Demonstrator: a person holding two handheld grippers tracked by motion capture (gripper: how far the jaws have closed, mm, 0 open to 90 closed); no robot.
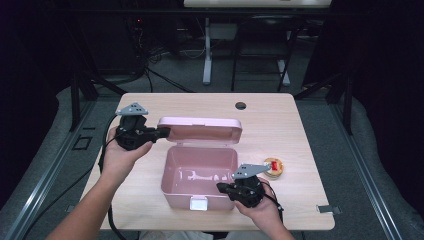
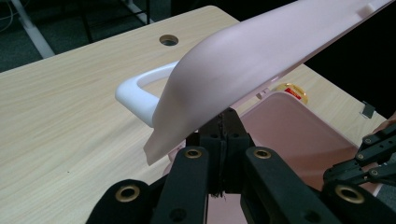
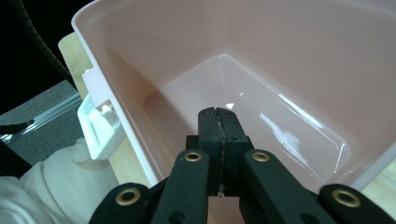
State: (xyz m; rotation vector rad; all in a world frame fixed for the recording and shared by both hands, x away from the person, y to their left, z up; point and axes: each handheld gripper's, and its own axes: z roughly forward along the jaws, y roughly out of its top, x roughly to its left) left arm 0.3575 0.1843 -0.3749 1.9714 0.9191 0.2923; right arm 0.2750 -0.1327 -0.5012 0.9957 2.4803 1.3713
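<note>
A pink plastic box point(image 1: 168, 172) stands open in the middle of the table, its inside point(image 3: 280, 60) bare. Its lid point(image 1: 200, 129) is tipped up at the back, with a white handle point(image 2: 135, 93) on the outside. My left gripper point(image 1: 165, 132) is shut, its tips point(image 2: 229, 116) under the lid's point(image 2: 252, 60) left edge; whether they touch it I cannot tell. My right gripper point(image 1: 222, 188) is shut with nothing in it, and its tips point(image 3: 217, 114) hang over the box's front right corner, pointing into the box.
A small round yellow and red thing point(image 1: 273, 167) lies on the table right of the box. The box's white latch point(image 1: 198, 203) hangs at its front wall. A cable hole point(image 1: 240, 105) sits near the table's far edge. Bare wood lies left and behind.
</note>
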